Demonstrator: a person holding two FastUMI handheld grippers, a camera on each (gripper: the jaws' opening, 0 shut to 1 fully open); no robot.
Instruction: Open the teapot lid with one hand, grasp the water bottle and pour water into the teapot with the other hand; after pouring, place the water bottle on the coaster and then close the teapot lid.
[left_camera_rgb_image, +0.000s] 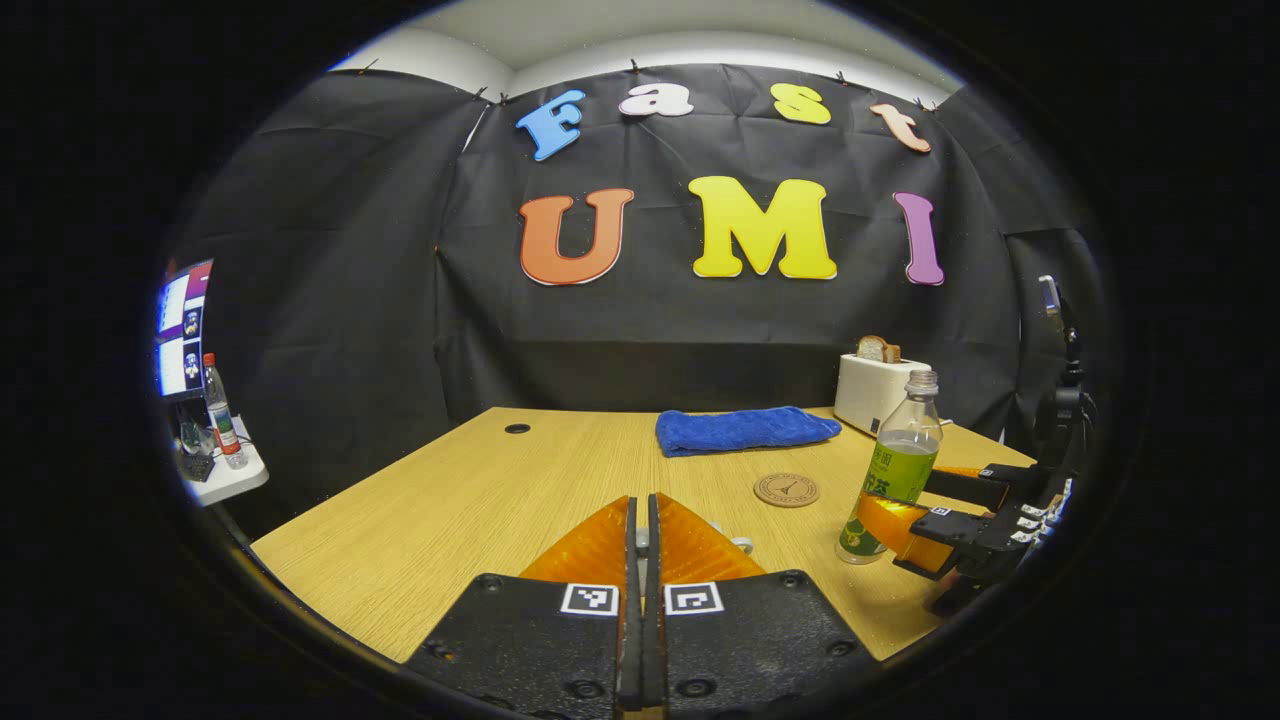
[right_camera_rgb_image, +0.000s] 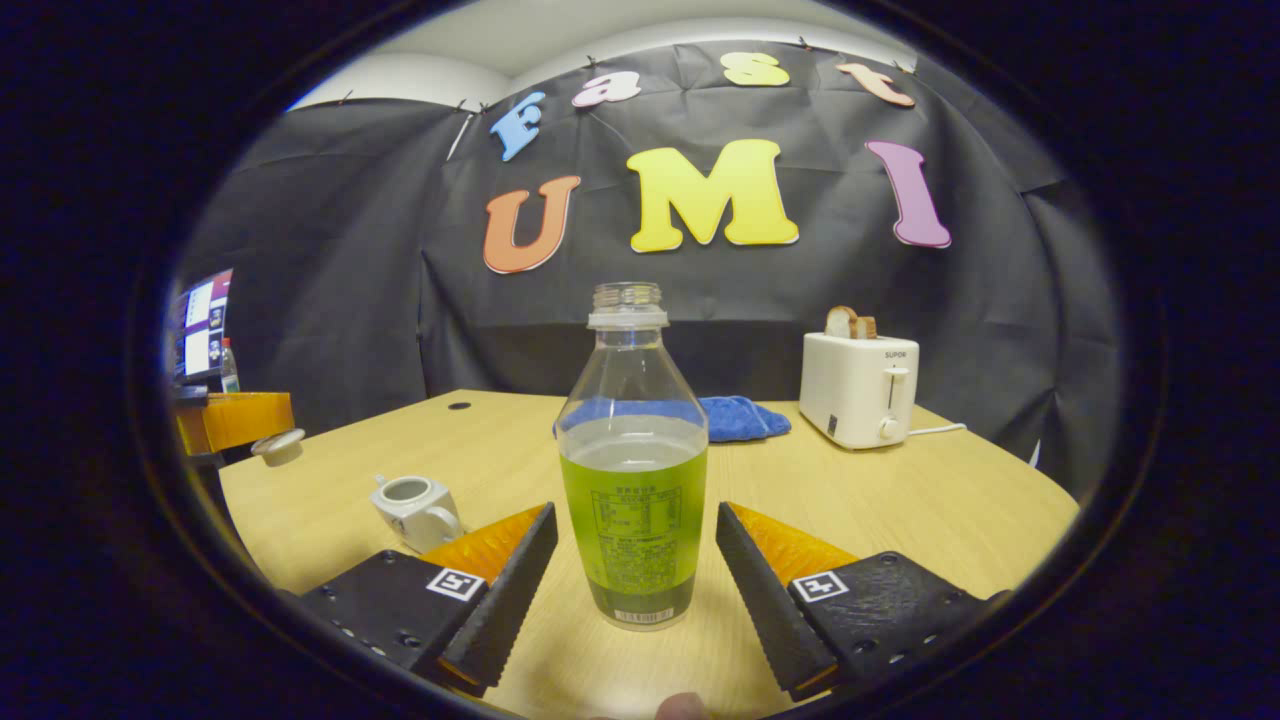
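A clear, uncapped water bottle (right_camera_rgb_image: 633, 500) with a green label stands upright on the table, about half full. My right gripper (right_camera_rgb_image: 635, 515) is open, one finger on each side of the bottle and a gap on both sides. In the left gripper view the bottle (left_camera_rgb_image: 900, 460) stands at the right with the right gripper (left_camera_rgb_image: 900, 500) around its lower part. The white teapot (right_camera_rgb_image: 415, 510) sits lidless left of the bottle. My left gripper (left_camera_rgb_image: 640, 500) is shut on the white lid (right_camera_rgb_image: 278, 445), held up at the far left. A round coaster (left_camera_rgb_image: 786, 490) lies left of the bottle.
A folded blue towel (left_camera_rgb_image: 745, 430) lies toward the back of the wooden table (left_camera_rgb_image: 450, 500). A white toaster (right_camera_rgb_image: 858, 388) with bread in it stands at the back right. A side shelf (left_camera_rgb_image: 225, 475) with a bottle and a monitor is off the table's left edge.
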